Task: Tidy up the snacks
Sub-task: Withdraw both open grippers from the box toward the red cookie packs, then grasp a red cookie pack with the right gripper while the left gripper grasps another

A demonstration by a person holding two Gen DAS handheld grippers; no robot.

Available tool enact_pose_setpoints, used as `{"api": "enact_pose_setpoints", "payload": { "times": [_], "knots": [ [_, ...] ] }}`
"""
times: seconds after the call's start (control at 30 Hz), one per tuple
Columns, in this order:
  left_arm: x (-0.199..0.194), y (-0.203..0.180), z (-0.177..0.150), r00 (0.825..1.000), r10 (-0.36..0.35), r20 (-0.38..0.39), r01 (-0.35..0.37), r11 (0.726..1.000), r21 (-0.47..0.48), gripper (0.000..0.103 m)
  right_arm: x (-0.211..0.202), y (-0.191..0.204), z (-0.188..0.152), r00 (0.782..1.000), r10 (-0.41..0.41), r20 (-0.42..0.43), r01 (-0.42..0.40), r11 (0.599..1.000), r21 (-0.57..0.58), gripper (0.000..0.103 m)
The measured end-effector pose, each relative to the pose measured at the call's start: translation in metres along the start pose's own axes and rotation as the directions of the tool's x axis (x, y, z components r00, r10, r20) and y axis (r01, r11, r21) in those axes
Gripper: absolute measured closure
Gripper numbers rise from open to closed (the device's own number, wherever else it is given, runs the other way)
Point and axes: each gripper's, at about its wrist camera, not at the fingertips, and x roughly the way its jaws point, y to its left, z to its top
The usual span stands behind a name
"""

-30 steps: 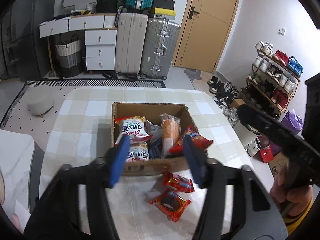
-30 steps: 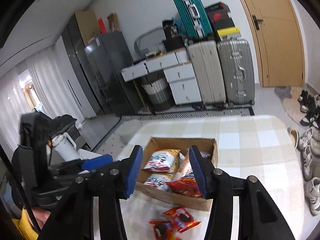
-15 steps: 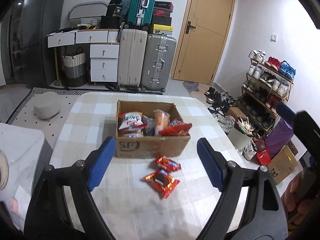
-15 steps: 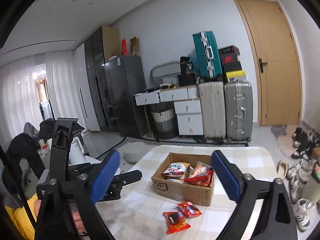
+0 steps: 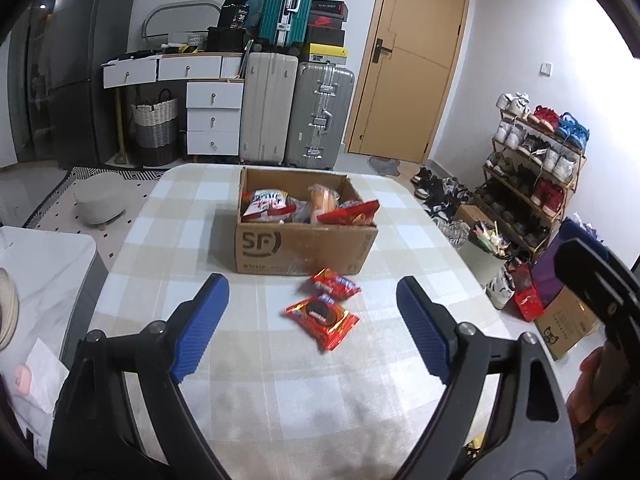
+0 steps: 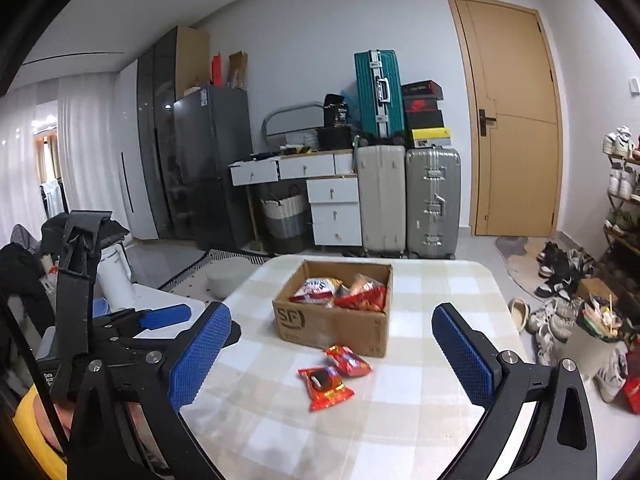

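Red foil catches the eye first: two snack packets lie loose on the checked tablecloth, the cookie packet (image 5: 322,317) nearer the table's front edge and the smaller red packet (image 5: 335,283) just behind it, close against the front wall of the cardboard box (image 5: 304,246). That box sits toward the middle of the table (image 5: 168,236), nearer its far edge, and already holds several bags of snacks. So the sorting looks partly done, with these two packets left to go in.

Both tools hover short of the packets with nothing between their pads. The left gripper (image 5: 308,320) has just been spreading its jaws and they stand wide and empty; the right gripper (image 6: 336,356) has done the same and gapes wider.

Next, I'd judge, one gripper has to come down over the cookie packet, straddle its edges and pinch it, since flat foil may slide on the cloth.

The left view shows the shoe rack (image 5: 532,160) along the right wall and a hand on the other tool's handle. The right view instead shows the dark fridge (image 6: 208,160), the curtains, and the left tool from the side.
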Motion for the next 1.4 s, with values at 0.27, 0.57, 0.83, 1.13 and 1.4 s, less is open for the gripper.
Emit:
{"api": "enact_pose_setpoints", "payload": {
  "times": [0.27, 0.57, 0.83, 1.13, 1.4],
  "knots": [
    [0.043, 0.001, -0.006, 0.997, 0.008, -0.071, -0.007, 1.000, 0.006, 0.016, 0.015, -0.016, -0.007, 0.999, -0.017, -0.030, 0.017, 1.000, 0.010, 0.001],
    [0.123, 0.001, -0.018, 0.985, 0.027, -0.173, -0.023, 0.999, 0.029, 0.001, 0.058, -0.051, -0.027, 0.995, -0.031, -0.098, 0.038, 0.997, 0.062, 0.001],
    [0.216, 0.000, -0.045, 0.944, 0.008, -0.331, 0.007, 0.999, 0.043, 0.001, 0.110, -0.091, -0.060, 0.988, 0.005, -0.155, 0.016, 0.990, 0.139, 0.001],
    [0.293, -0.010, -0.054, 0.909, 0.011, -0.417, 0.019, 0.998, 0.068, 0.001, 0.166, -0.117, -0.092, 0.967, 0.047, -0.250, 0.005, 0.979, 0.202, 0.001],
    [0.317, -0.001, -0.052, 0.916, -0.039, -0.399, 0.067, 0.996, 0.057, 0.040, 0.194, -0.128, -0.103, 0.954, 0.072, -0.291, 0.000, 0.971, 0.238, 0.001]
  ]
}}
